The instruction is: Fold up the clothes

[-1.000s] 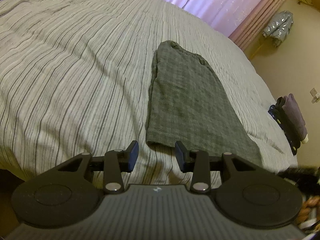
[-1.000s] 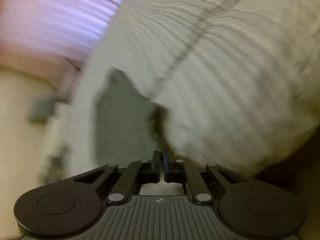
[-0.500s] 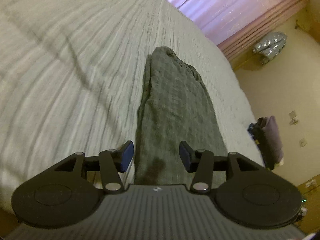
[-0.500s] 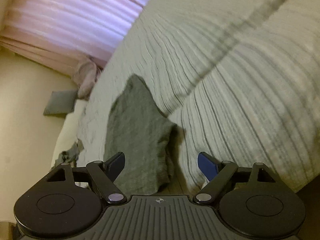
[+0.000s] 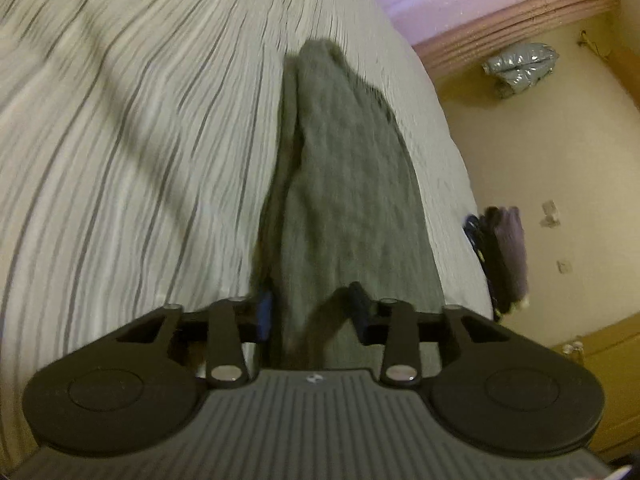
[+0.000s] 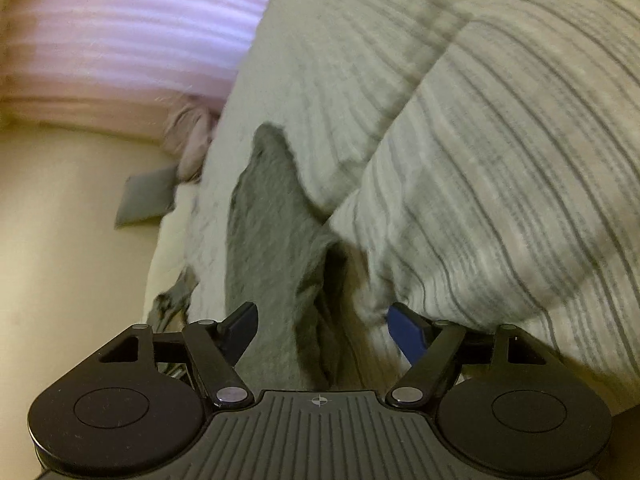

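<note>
Long grey checked garment (image 5: 344,184), folded lengthwise

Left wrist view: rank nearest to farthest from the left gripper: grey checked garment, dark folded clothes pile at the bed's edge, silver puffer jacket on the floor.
1. Grey checked garment: its near end lies between the closing jaws of the left gripper.
2. Dark folded clothes pile: right, at the striped bed's edge.
3. Silver puffer jacket: far upper right, on the floor by the pink curtain.

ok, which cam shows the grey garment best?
Left wrist: the grey garment runs full length along the striped bed. Right wrist shows only its near part, beside a raised fold of bedding.
</note>
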A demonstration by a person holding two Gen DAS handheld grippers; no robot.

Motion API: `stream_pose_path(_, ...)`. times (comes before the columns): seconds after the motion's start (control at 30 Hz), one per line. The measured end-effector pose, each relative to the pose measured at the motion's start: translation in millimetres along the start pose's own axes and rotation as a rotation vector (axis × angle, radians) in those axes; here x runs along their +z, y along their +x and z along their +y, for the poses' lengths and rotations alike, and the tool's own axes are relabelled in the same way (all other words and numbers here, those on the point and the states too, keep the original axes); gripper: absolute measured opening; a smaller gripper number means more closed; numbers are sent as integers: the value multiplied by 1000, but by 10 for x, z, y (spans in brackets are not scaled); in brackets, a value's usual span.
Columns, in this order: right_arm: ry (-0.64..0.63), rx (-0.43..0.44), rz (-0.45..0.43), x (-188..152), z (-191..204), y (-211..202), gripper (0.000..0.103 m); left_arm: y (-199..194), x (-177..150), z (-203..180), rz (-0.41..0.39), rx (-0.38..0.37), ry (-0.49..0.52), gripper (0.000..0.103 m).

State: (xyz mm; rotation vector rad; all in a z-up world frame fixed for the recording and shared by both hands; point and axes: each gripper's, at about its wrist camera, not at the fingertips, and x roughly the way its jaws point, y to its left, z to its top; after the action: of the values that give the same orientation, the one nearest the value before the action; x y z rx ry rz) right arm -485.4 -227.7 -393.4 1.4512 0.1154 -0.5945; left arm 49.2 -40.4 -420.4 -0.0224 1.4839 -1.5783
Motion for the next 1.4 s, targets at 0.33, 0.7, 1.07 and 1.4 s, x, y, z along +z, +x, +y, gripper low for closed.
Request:
stream_pose_path(0.33, 14, 48, 90, 120, -87, 208, 17, 1, -147, 158, 12, -76, -83, 5)
stream_pose_path(0.7, -113, 67, 26, -67, 285, -291, 6, -518, -447, -86, -84, -128, -9, 2)
stream_pose_path(1.07, -80, 37, 81, -805, 152, -1012, 6, -982, -1354, 44, -80, -150, -125, 2)
stream_pose_path(1.4, -97, 64, 58, -515, 495, -1055, 6, -1050, -1015, -199, -136, -223, -165, 3)
